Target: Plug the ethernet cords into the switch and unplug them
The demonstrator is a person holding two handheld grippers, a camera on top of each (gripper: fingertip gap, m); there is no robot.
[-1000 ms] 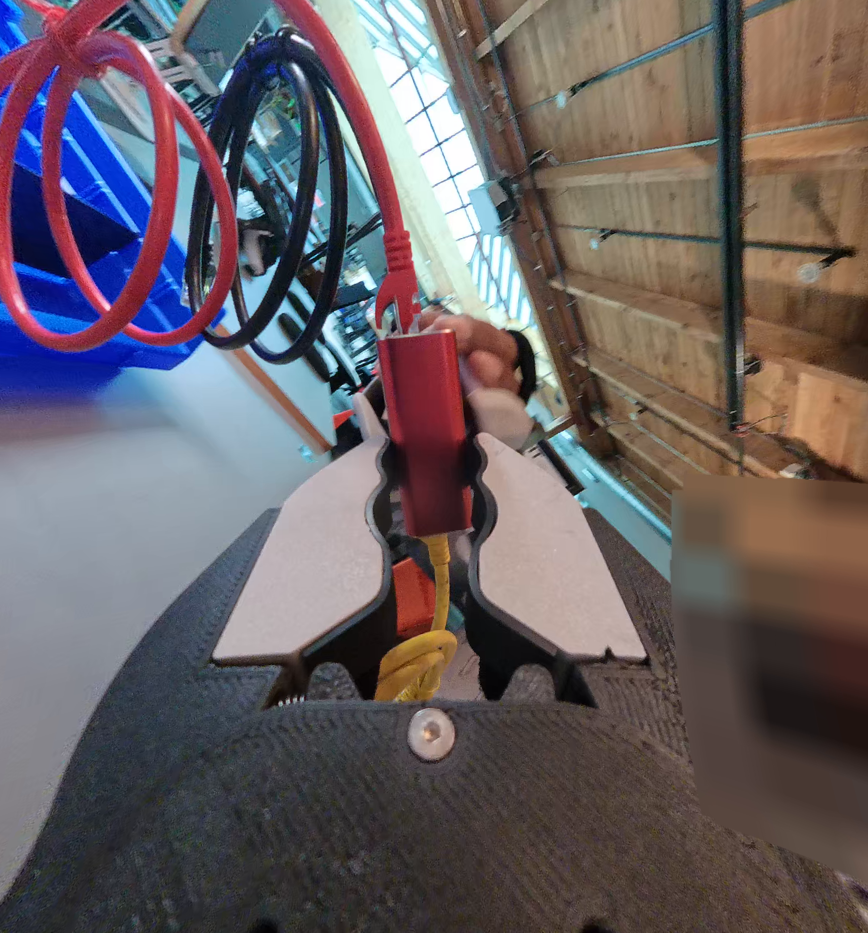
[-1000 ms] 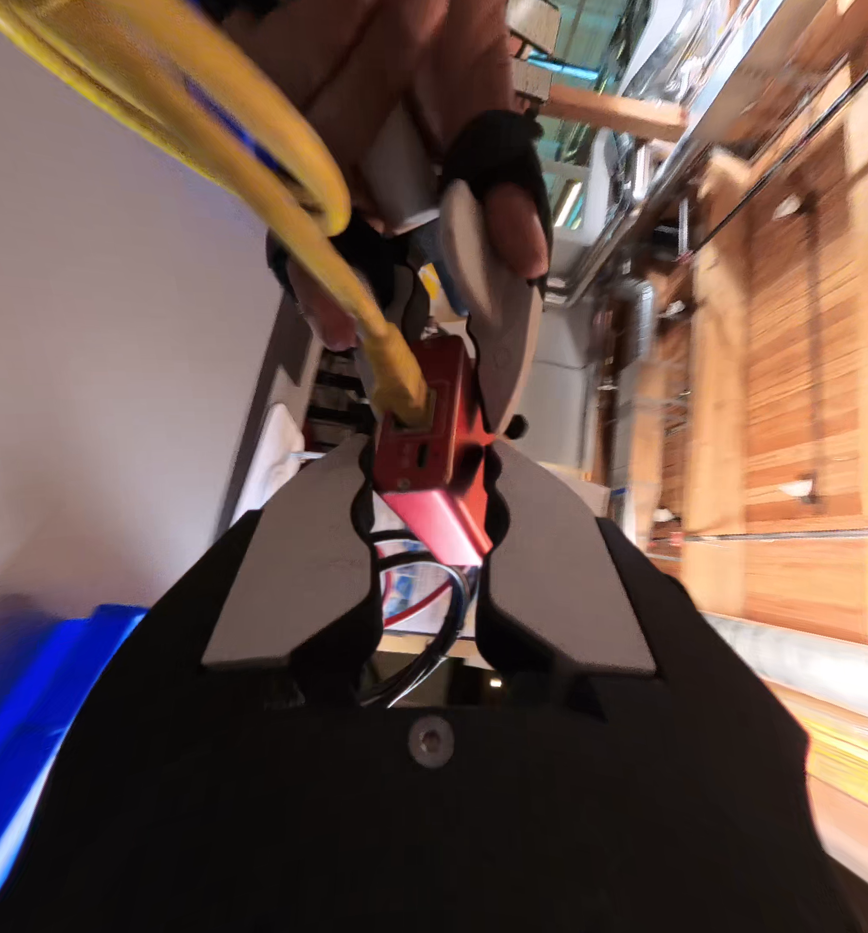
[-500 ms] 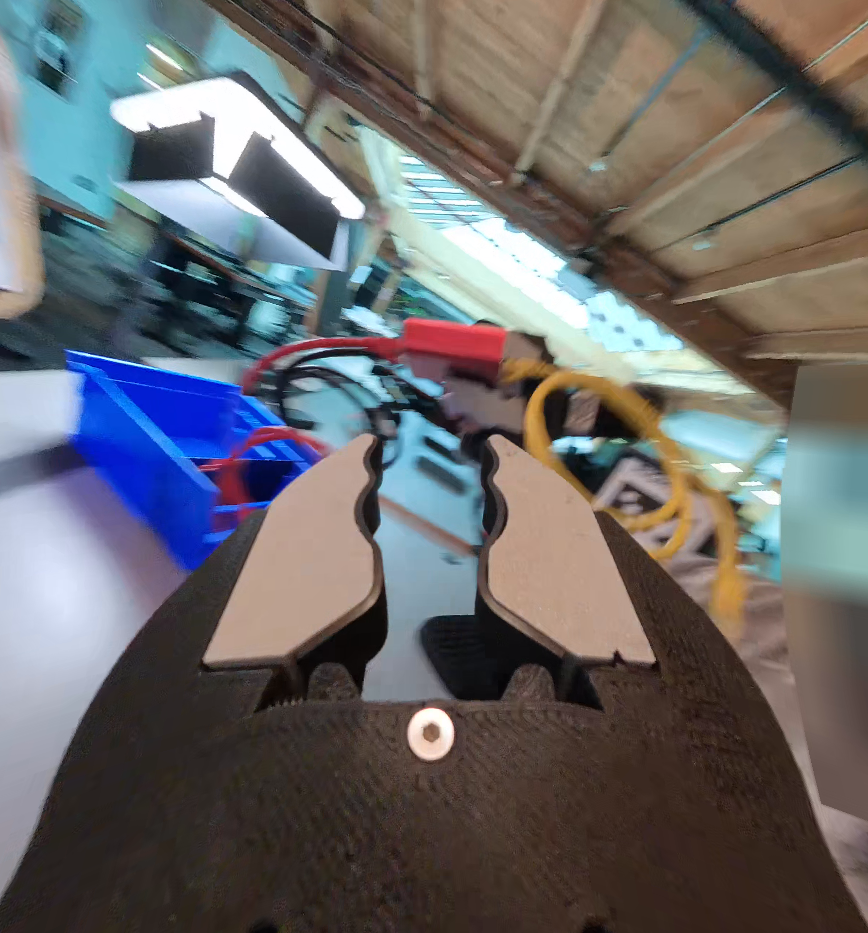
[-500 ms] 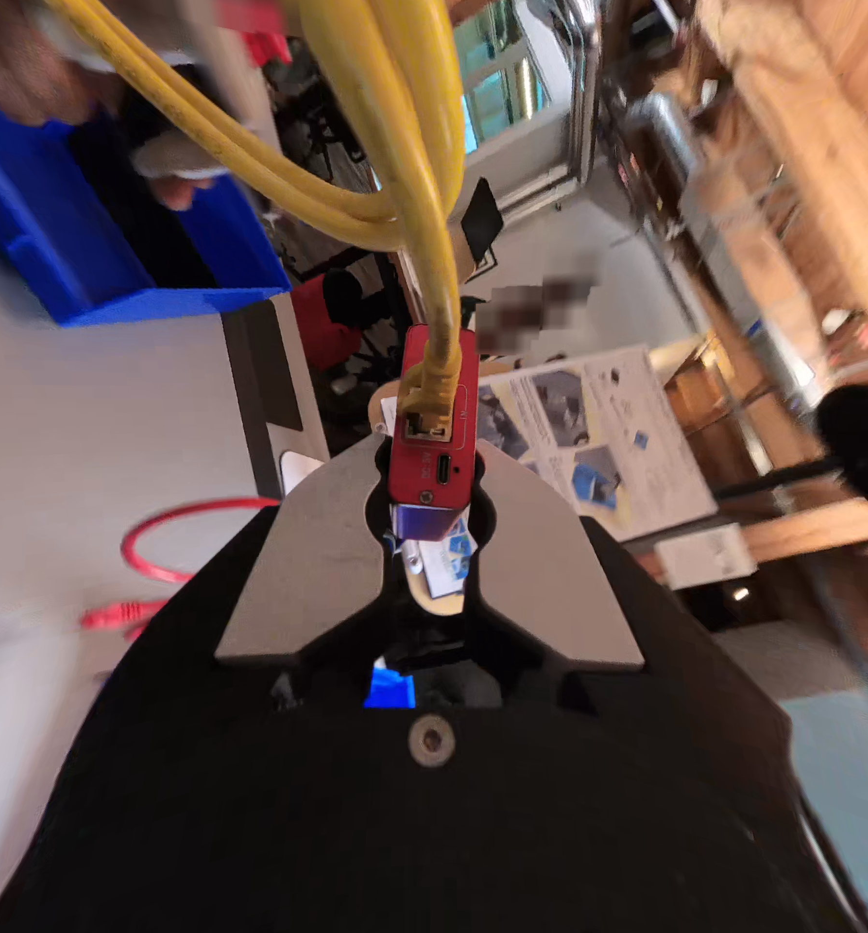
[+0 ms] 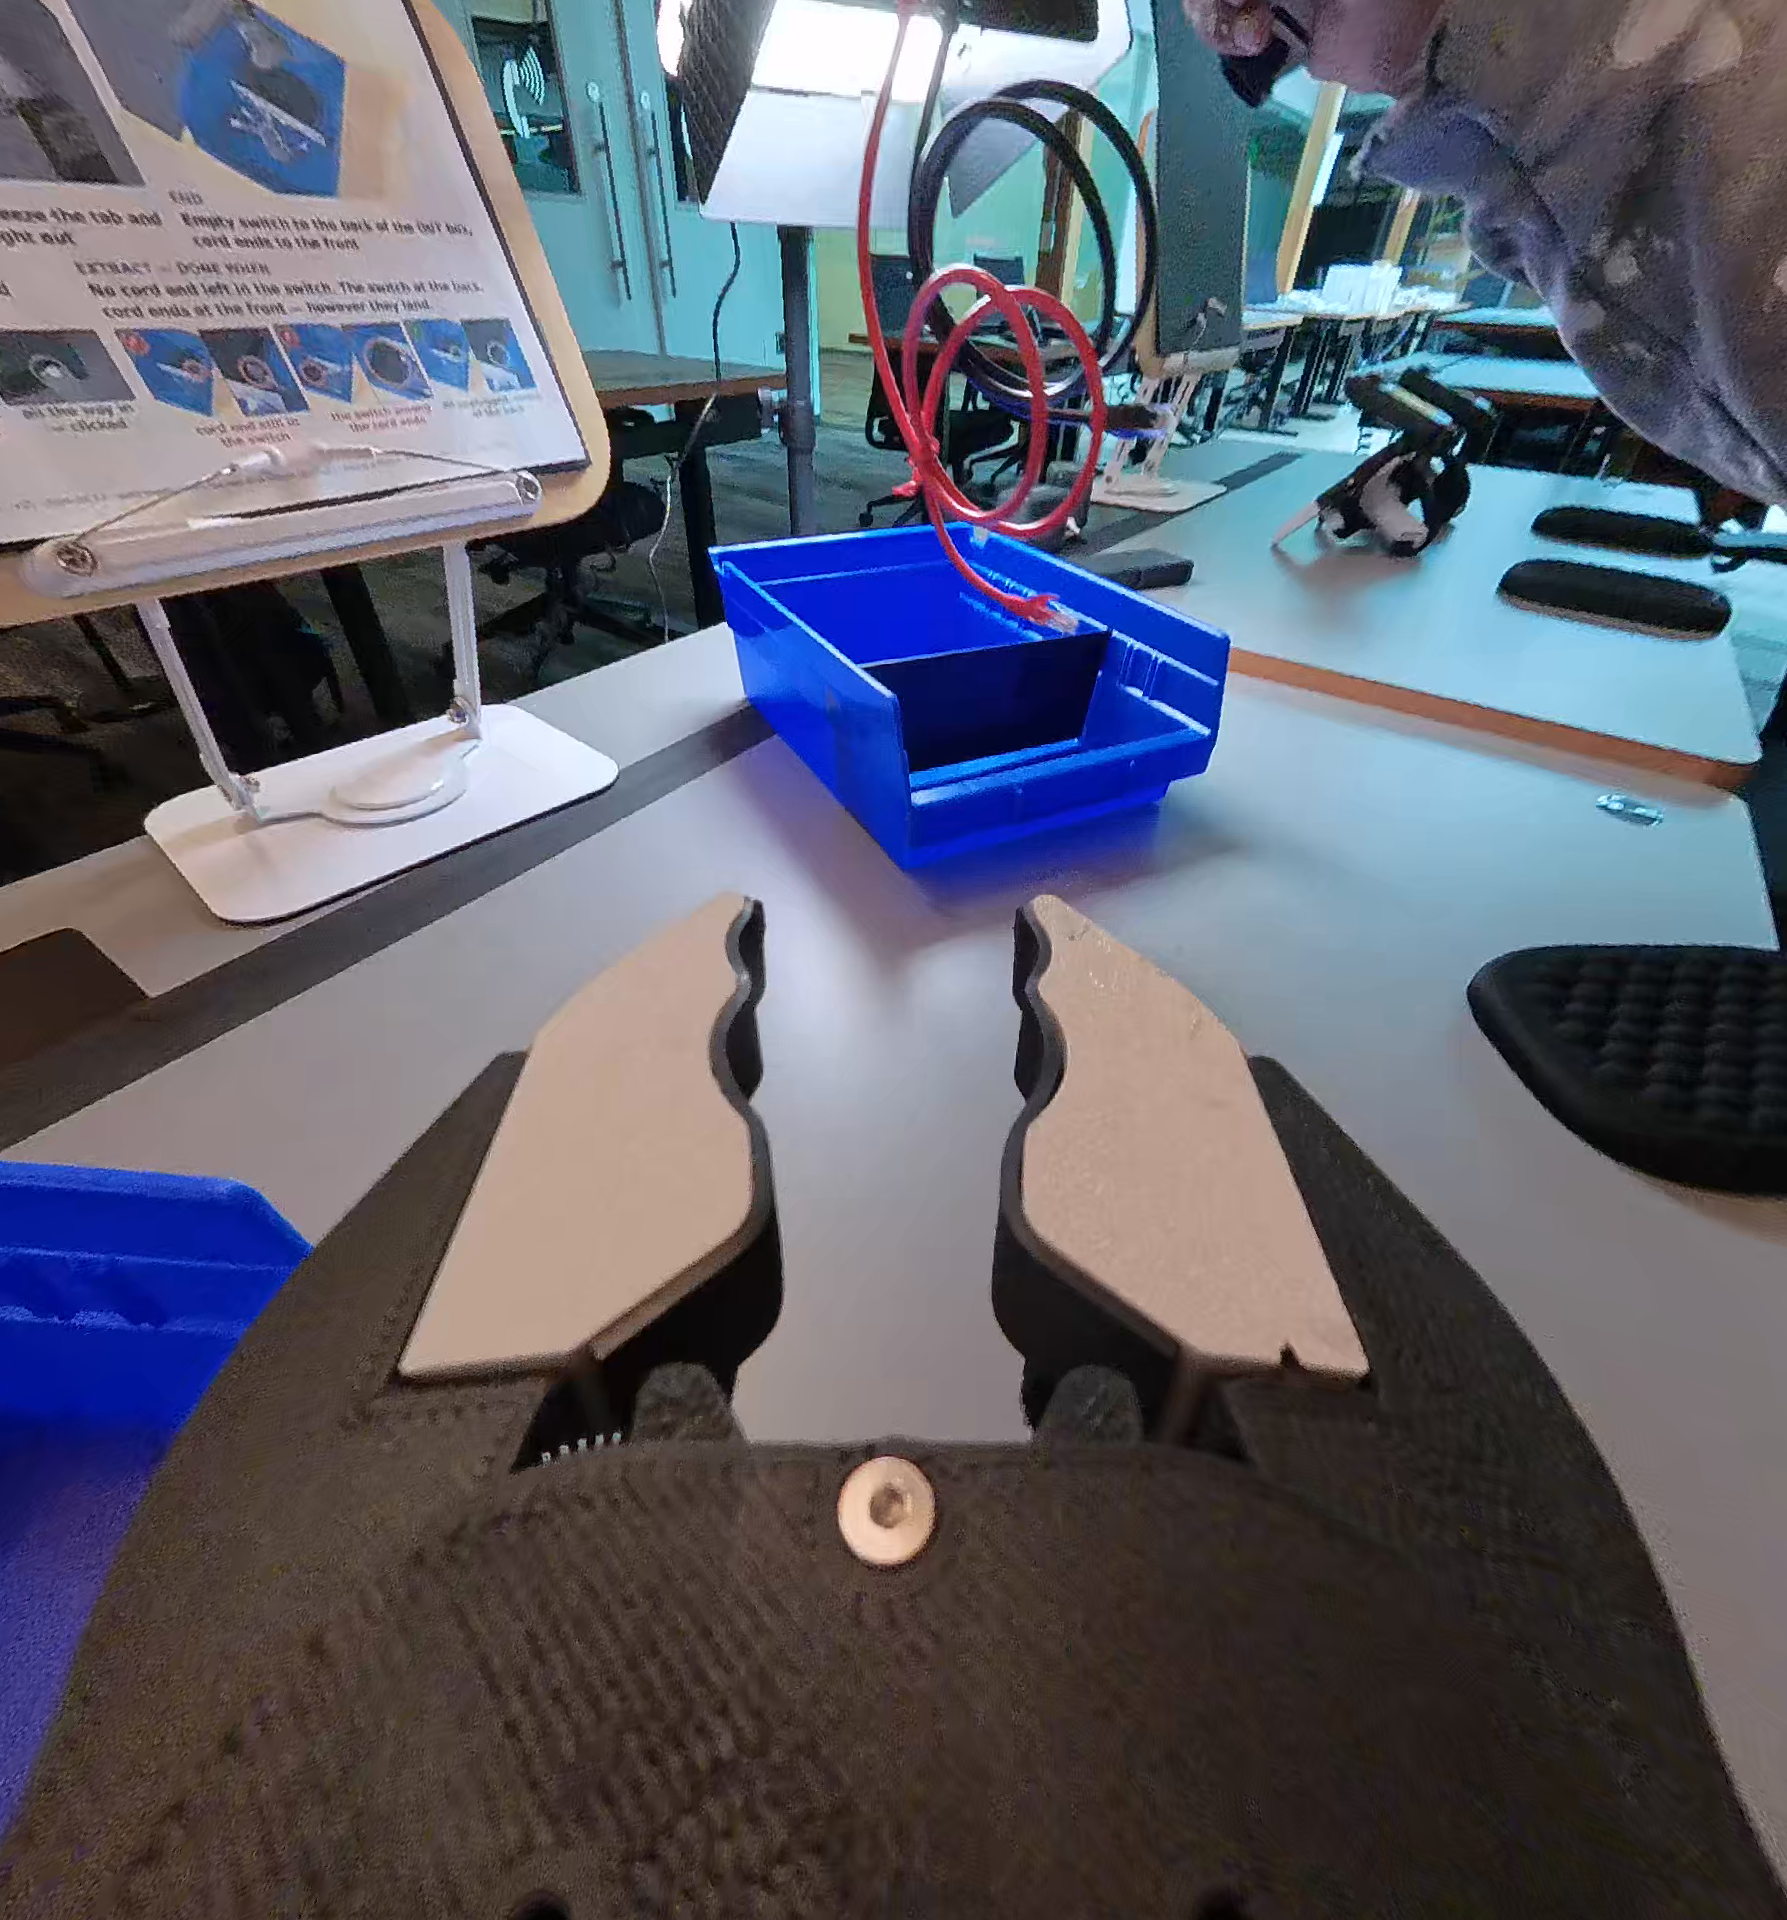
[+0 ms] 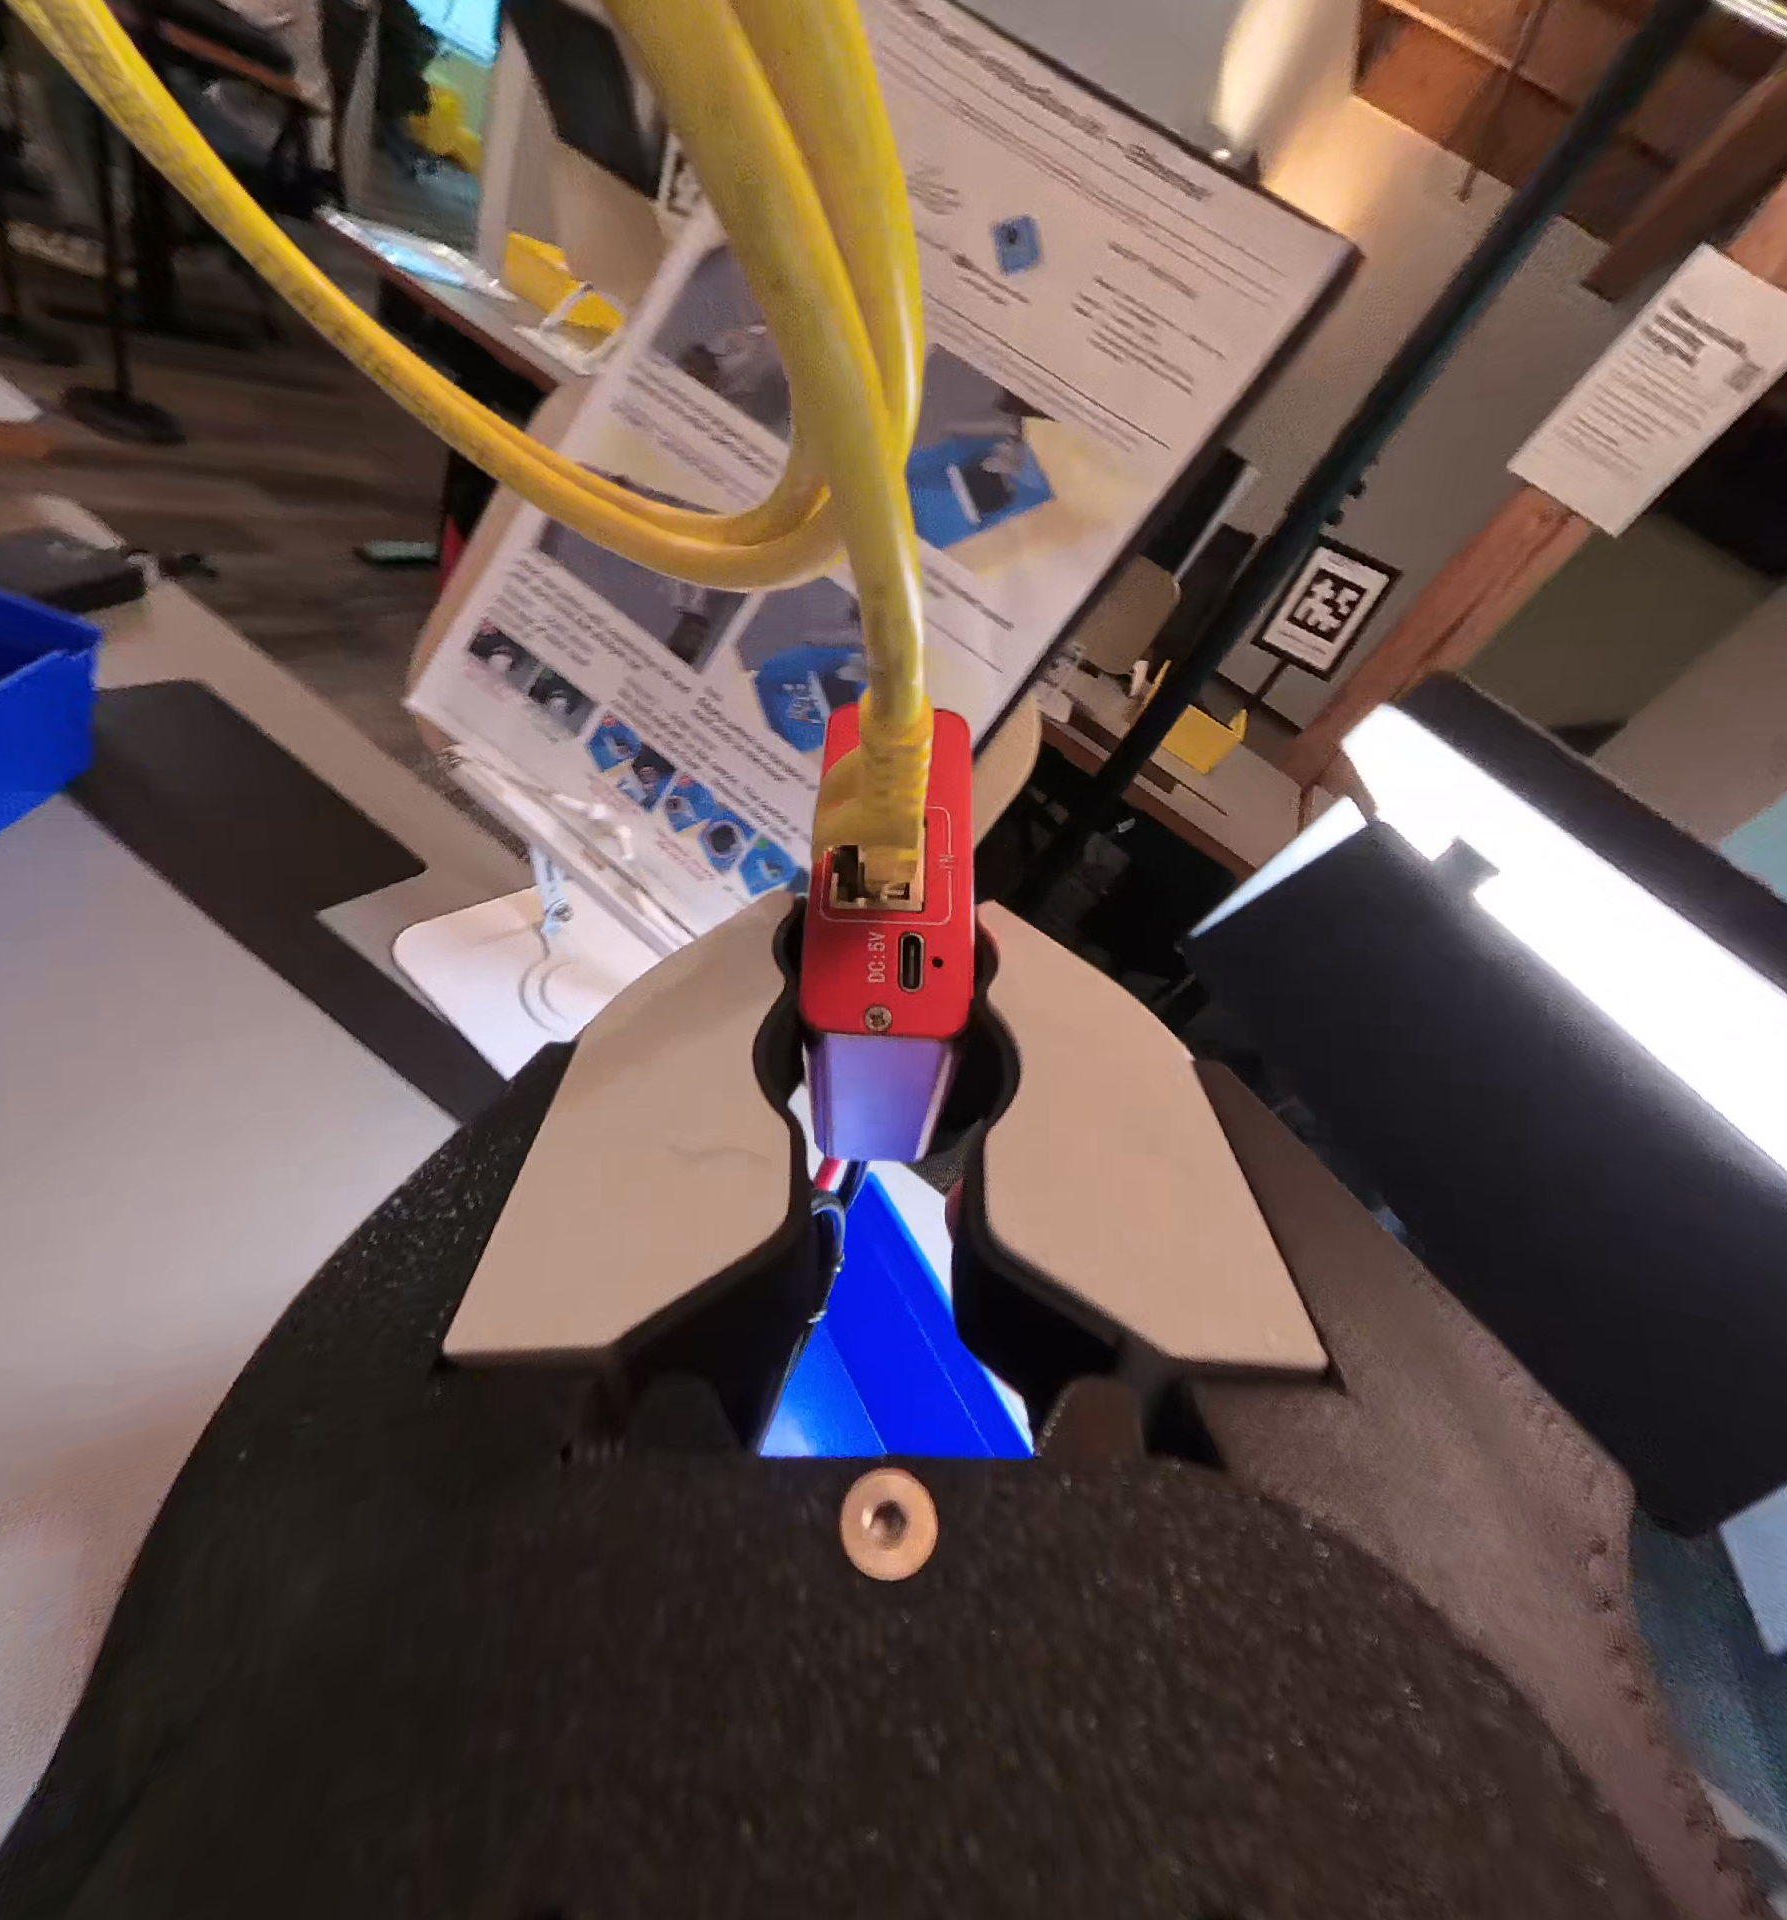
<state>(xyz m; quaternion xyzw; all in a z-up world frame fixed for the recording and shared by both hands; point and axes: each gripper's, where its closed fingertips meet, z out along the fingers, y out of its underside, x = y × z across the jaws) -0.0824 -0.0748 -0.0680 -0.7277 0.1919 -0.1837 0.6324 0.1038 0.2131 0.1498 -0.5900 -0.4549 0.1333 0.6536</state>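
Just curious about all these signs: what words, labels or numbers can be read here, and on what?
I don't quote writing; these things bear it.
Red switch: small marking on its end face, sharp.
Instruction sheet on the stand: headings and captions, partly sharp.
Poster board: blurred.
Paper on the post: blurred.
Square marker: pattern only.

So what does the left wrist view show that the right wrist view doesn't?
Only the left wrist view shows the open, empty left gripper, the coiled red cord and black cord hanging over the blue bin.

Only the right wrist view shows the right gripper shut on the red switch, with the yellow cord plugged in.

Both show the grey table and the instruction sheet on its stand.
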